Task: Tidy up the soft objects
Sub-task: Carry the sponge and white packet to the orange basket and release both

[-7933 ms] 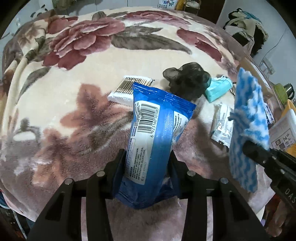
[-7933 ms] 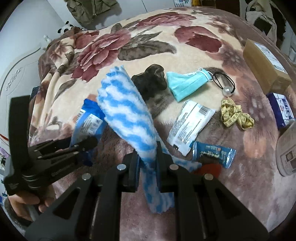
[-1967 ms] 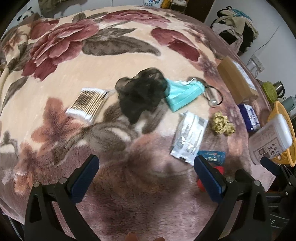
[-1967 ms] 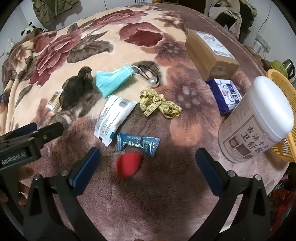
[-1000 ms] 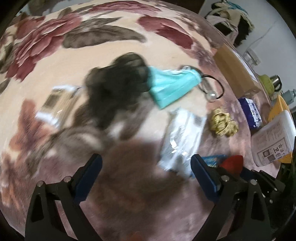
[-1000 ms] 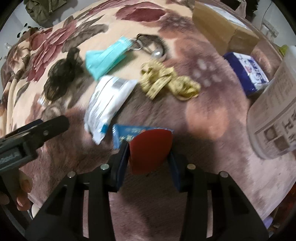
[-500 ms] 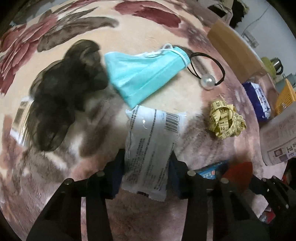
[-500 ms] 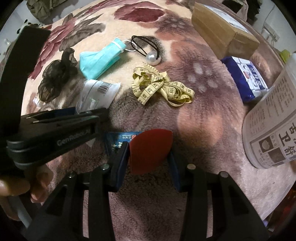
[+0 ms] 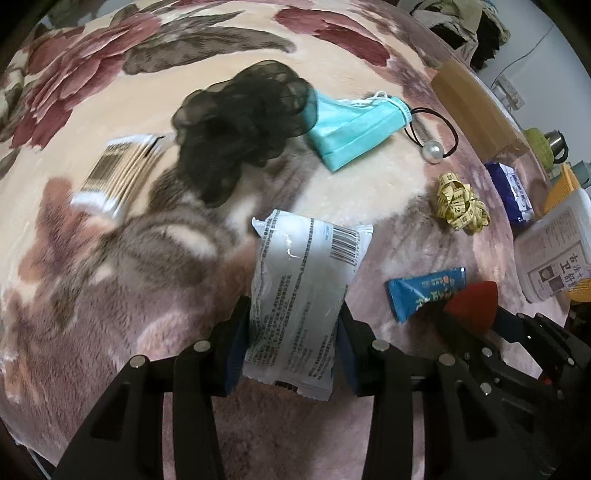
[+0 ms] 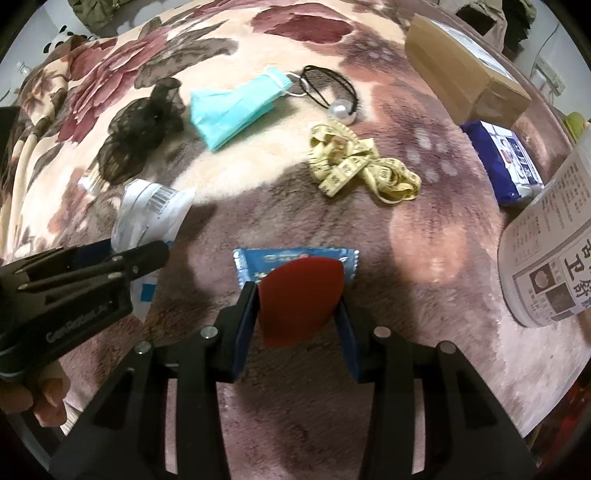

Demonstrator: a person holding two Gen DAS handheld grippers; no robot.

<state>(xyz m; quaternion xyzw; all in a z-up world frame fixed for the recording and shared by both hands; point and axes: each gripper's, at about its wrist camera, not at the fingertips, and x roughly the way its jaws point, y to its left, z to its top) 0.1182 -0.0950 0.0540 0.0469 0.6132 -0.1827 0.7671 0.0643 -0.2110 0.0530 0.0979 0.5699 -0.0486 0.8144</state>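
My left hand-held gripper (image 9: 293, 332) has just closed on the white packet (image 9: 303, 295), lifting it clear of the floral blanket (image 9: 110, 277); my right hand-held gripper (image 10: 300, 314) clamps the red sponge (image 10: 299, 299), so both can go.

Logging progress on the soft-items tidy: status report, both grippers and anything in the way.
Left gripper just closed on white plastic packet. Right gripper shut on red teardrop sponge. Blue snack sachet lies just beyond on floral blanket; nothing blocking.

Prob. a home bedroom: floral blanket (image 9: 110, 66), clothes pile (image 9: 469, 22).
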